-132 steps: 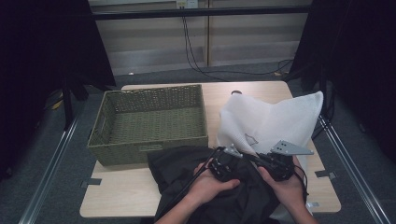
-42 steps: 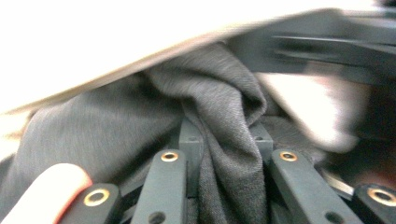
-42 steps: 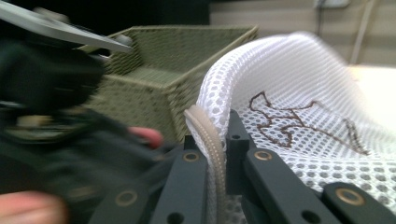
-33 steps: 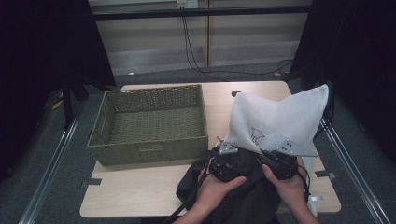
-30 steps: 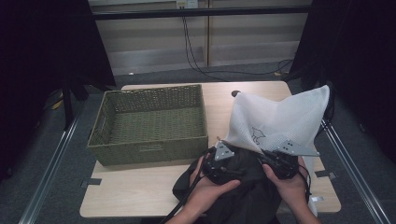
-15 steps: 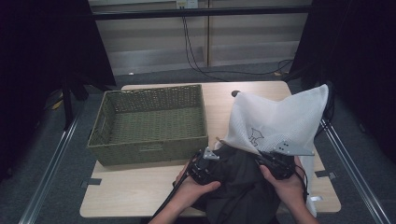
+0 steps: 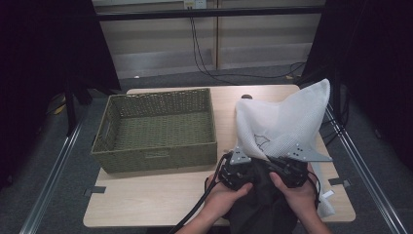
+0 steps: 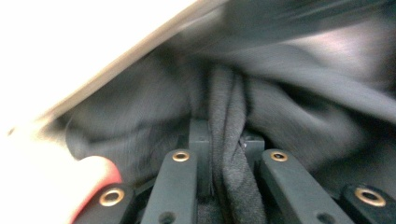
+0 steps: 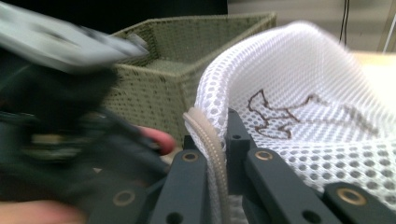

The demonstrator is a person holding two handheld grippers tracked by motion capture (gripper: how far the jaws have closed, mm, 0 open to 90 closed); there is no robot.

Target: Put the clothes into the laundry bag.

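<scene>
While left fingers (image 8: 224, 158) have just closed on dark cloth (image 8: 229, 121), right fingers (image 9: 217, 158) pinch mesh bag rim (image 9: 205, 130)

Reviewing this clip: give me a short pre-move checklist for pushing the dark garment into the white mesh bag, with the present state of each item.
1. Right gripper clamped on the white mesh laundry bag's beige rim: ok.
2. Left gripper jaws, which have just been closing, pinch a fold of the dark grey cloth garment: ok.
3. Bag mouth held wide enough: cannot tell.
4. Garment fully on the light wooden table: not ok, it hangs over the near edge.
5. Green woven basket clear of the hands: ok.
</scene>
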